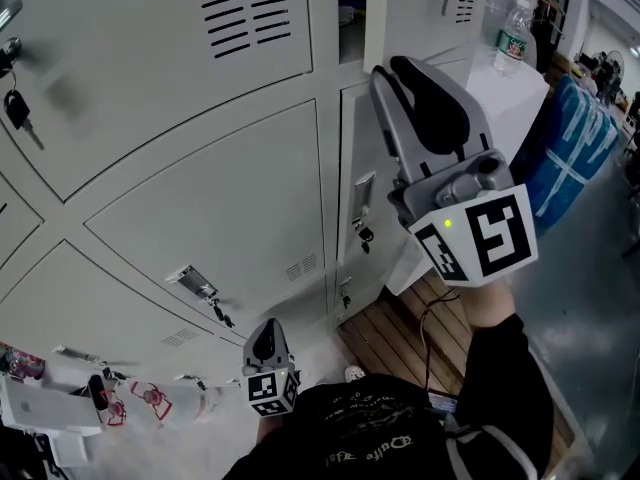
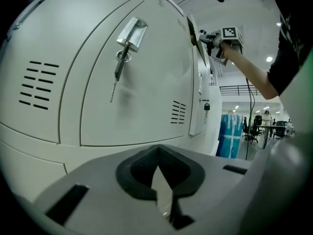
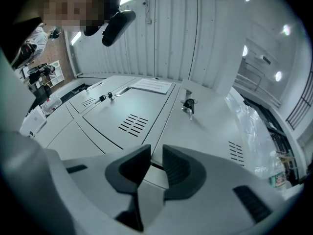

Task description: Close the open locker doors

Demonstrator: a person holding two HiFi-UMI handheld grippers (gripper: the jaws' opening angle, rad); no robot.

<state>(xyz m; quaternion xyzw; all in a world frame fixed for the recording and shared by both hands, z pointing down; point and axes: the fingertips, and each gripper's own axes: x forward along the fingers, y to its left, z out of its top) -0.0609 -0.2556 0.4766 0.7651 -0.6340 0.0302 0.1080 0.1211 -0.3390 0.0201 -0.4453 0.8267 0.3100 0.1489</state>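
A bank of pale grey lockers point(image 1: 200, 218) fills the head view. One narrow door point(image 1: 362, 158) with a latch and hanging key stands ajar; it juts out from the row in the left gripper view point(image 2: 195, 82). A dark gap point(image 1: 350, 13) shows an open compartment above it. My right gripper point(image 1: 388, 68) points up at that door's top corner, jaws a little apart, open, with the door's seam just past the tips point(image 3: 156, 151). My left gripper point(image 1: 266, 340) hangs low in front of a closed door with a key point(image 2: 122, 58), its jaws shut point(image 2: 157, 148) on nothing.
A water bottle point(image 1: 515, 28) stands on a white top at the right end of the lockers. Blue wrapped material point(image 1: 570, 148) leans beyond it. Wooden slats point(image 1: 400, 338) and a cable lie at my feet. Keys hang from other doors point(image 1: 15, 108). Clutter sits lower left point(image 1: 60, 408).
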